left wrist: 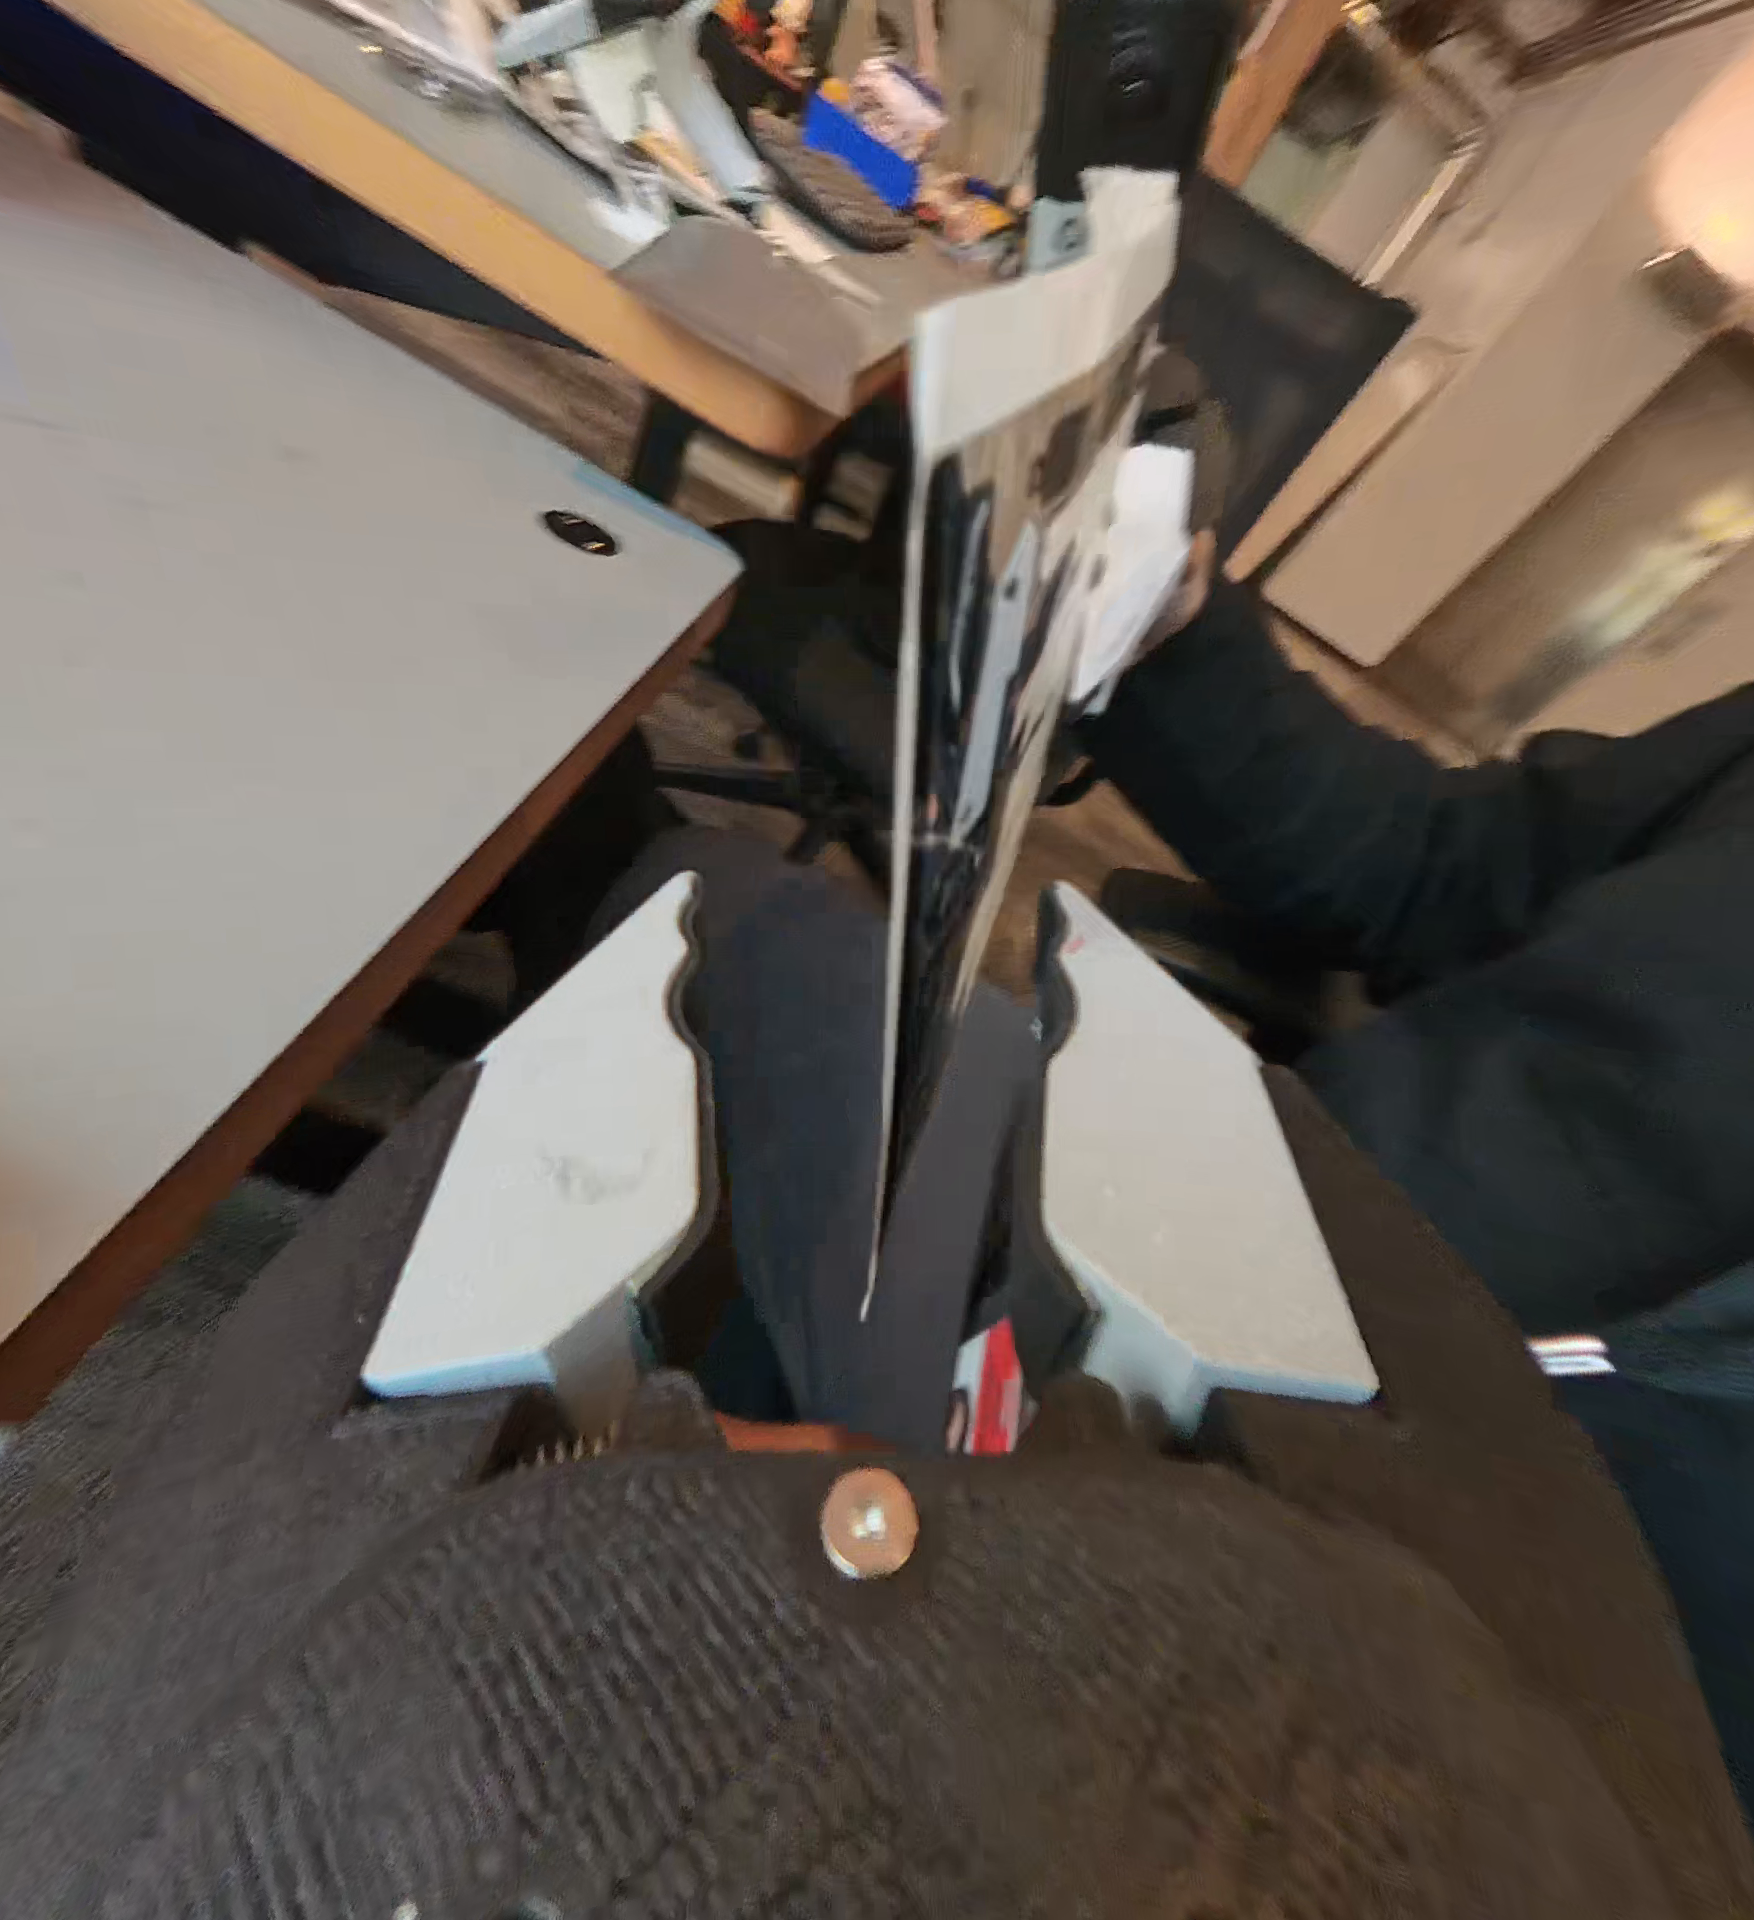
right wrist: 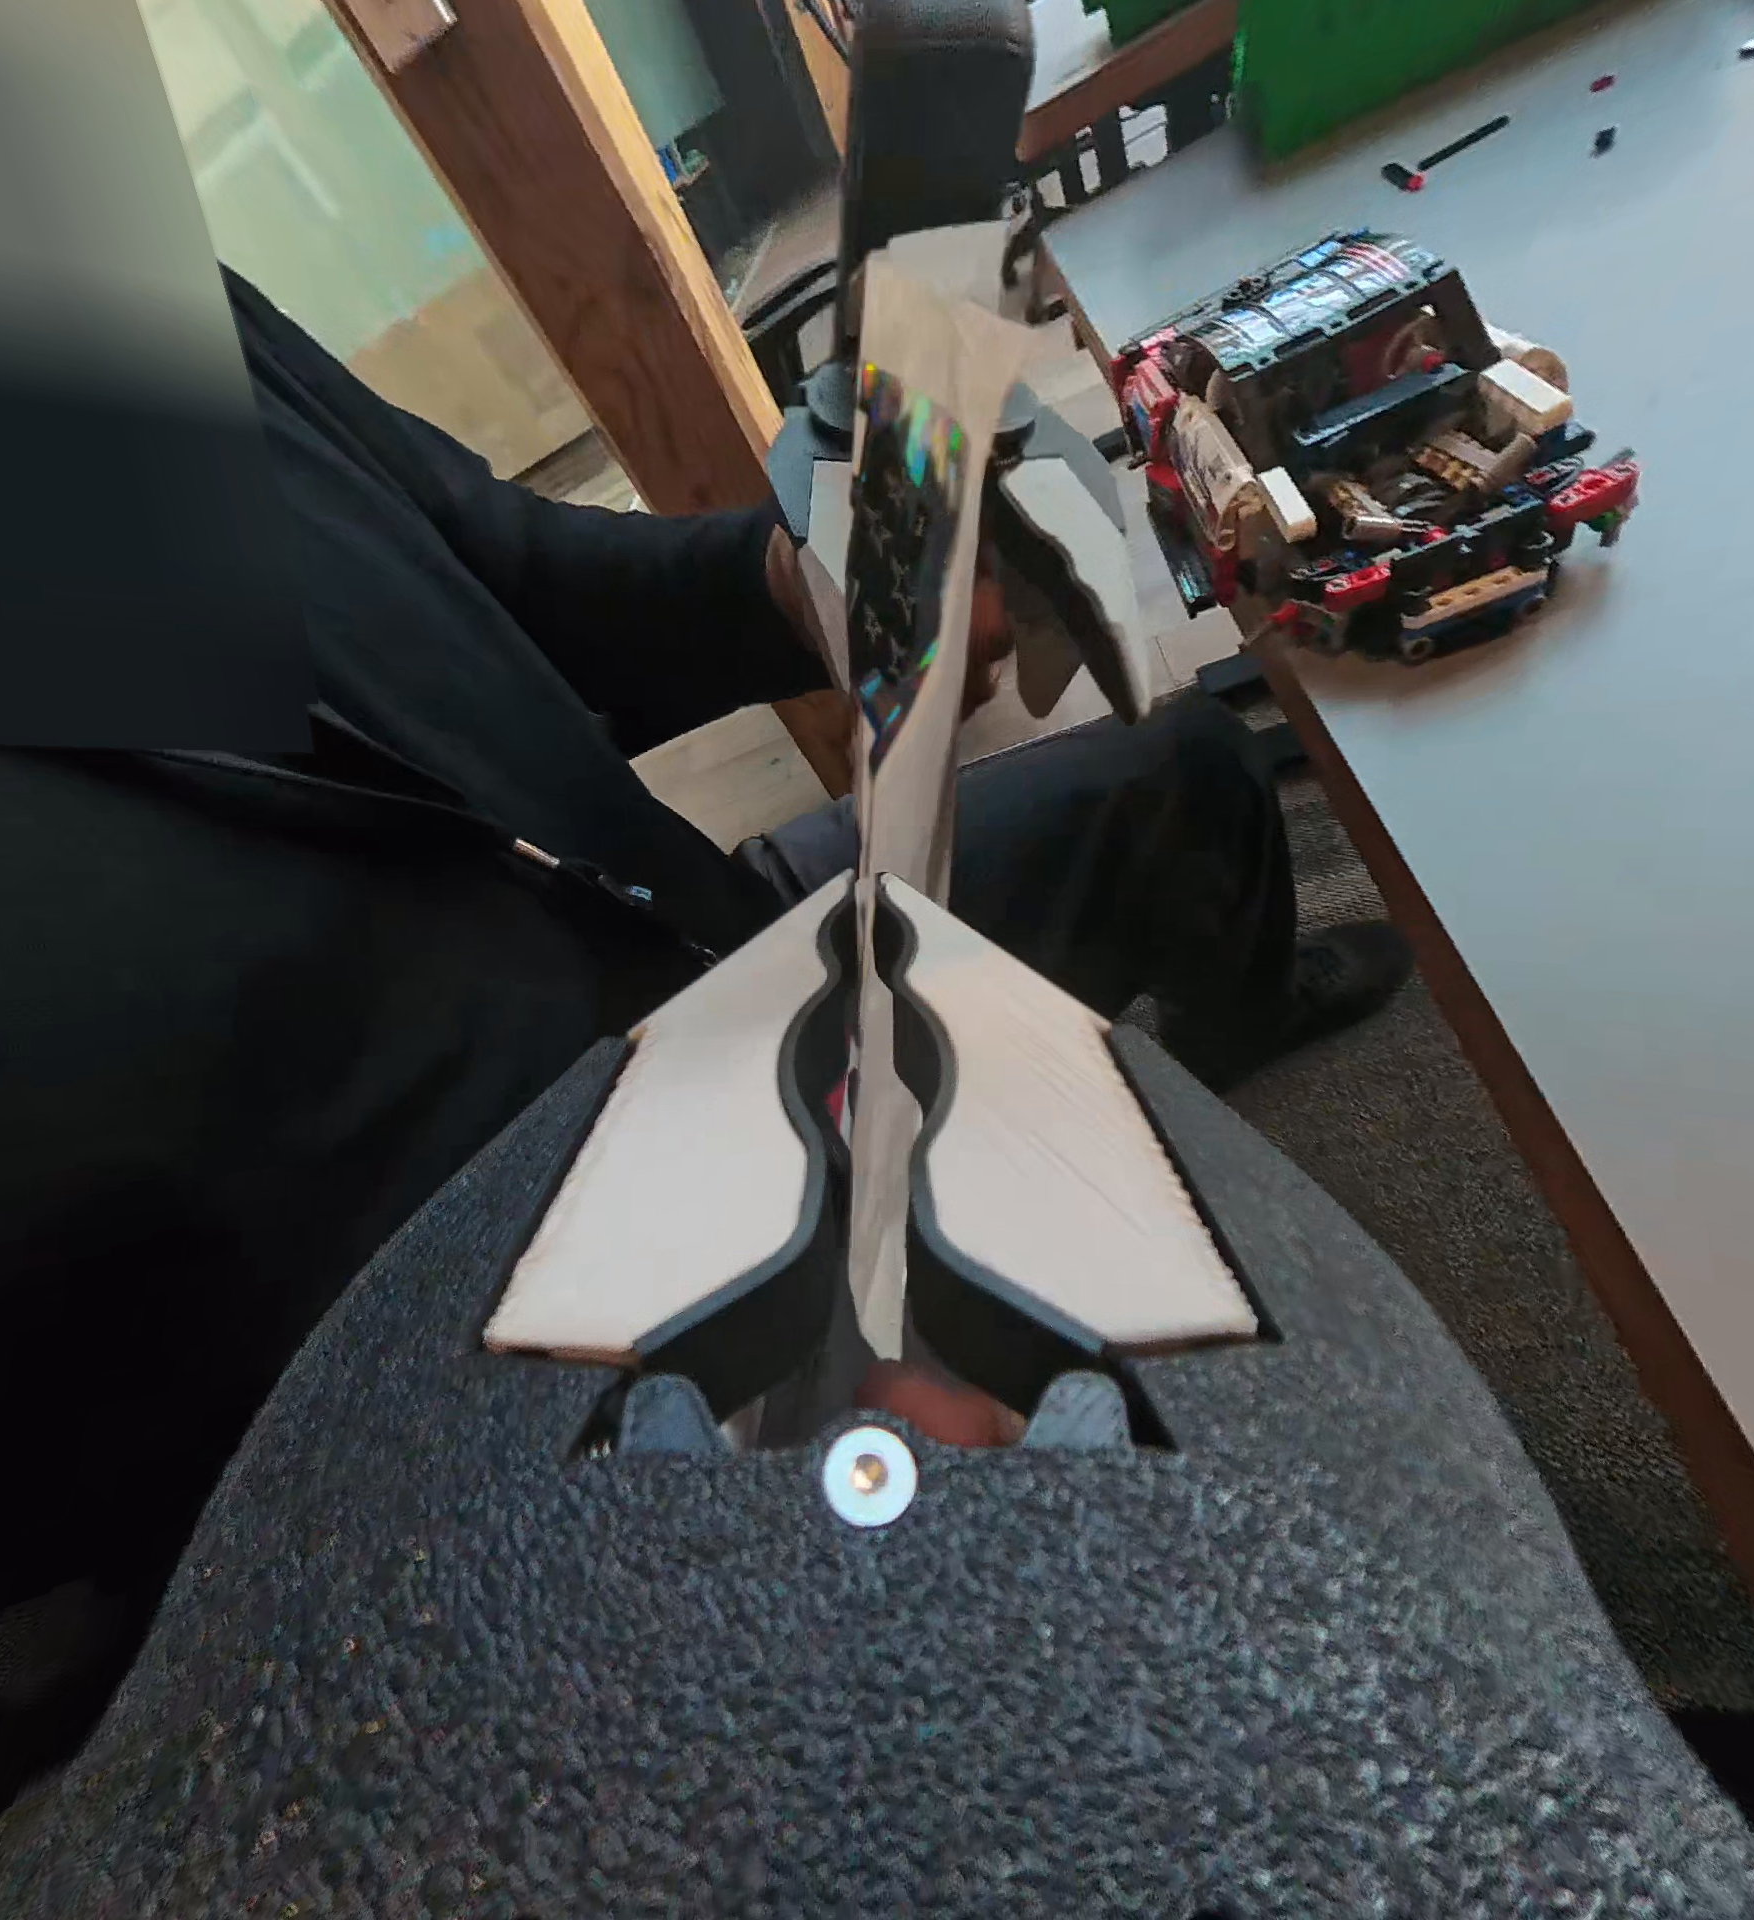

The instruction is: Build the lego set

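- The grey table [right wrist: 1631, 935] with a wood edge runs along the right of the right wrist view; the half-built lego car [right wrist: 1372, 457], black with red and tan parts, stands on it near the edge, untouched by either tool.
- A few loose small pieces [right wrist: 1444, 156] lie farther back on the same table, well apart from the car.
- The person's dark sleeve [left wrist: 1475, 831] reaches in from the right of the left wrist view.
- The right gripper [right wrist: 868, 883] is clenched on a thin glossy sheet [right wrist: 904, 582]: its pale fingers [right wrist: 717, 1143] nearly meet at the tips, with the sheet pinched edge-on between them, off the table and over the person's lap.
- The left gripper [left wrist: 868, 904] is spread wide; the sheet [left wrist: 1018, 582] passes through the gap, touching neither finger [left wrist: 561, 1174] as far as can be seen.
- In the right wrist view the left gripper [right wrist: 956, 561] sits at the sheet's far end.
- The sheet bears dark printing and a shiny rainbow patch; the blur leaves no writing legible.
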`<state>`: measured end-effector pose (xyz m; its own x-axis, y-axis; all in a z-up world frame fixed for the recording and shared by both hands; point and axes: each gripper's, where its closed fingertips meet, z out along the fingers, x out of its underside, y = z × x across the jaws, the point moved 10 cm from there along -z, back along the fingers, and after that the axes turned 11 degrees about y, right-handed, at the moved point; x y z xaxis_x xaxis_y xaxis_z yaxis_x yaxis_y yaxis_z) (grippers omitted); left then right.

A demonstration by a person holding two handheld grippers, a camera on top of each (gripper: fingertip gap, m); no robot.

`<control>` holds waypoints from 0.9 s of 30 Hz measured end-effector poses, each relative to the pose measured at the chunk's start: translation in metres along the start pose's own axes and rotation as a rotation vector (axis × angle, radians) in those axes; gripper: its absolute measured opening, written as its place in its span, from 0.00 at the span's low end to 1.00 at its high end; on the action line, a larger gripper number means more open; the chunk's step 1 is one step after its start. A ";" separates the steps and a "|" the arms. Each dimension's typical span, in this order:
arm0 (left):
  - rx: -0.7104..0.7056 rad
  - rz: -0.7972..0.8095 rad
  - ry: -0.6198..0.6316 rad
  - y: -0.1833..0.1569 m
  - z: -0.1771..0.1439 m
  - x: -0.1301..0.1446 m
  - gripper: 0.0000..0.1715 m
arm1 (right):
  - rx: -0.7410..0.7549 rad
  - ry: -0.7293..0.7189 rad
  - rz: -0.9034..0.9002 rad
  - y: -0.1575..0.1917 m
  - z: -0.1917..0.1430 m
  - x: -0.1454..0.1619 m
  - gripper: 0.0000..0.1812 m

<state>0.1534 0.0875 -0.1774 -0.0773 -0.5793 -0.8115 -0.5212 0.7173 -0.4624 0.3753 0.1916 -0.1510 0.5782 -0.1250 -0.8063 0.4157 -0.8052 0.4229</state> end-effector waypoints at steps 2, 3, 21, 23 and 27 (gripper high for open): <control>0.094 0.016 -0.023 -0.008 0.004 -0.005 0.21 | -0.001 0.000 0.005 -0.001 0.001 0.000 0.00; 0.117 0.038 -0.036 -0.011 0.004 -0.006 0.08 | 0.006 0.005 0.016 -0.002 0.002 0.001 0.00; 0.102 0.099 0.291 -0.004 0.013 0.000 0.00 | 0.508 0.145 -0.180 -0.013 0.008 -0.045 0.38; 0.109 0.111 0.326 -0.005 0.012 0.001 0.00 | 0.289 0.205 -0.174 -0.013 0.024 -0.043 0.21; 0.106 0.078 0.304 -0.004 0.005 0.004 0.00 | 0.090 0.187 -0.083 -0.021 0.041 -0.037 0.00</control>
<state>0.1595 0.0841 -0.1806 -0.3716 -0.5986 -0.7096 -0.4133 0.7911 -0.4508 0.3163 0.1895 -0.1469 0.6686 0.0469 -0.7421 0.4077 -0.8578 0.3131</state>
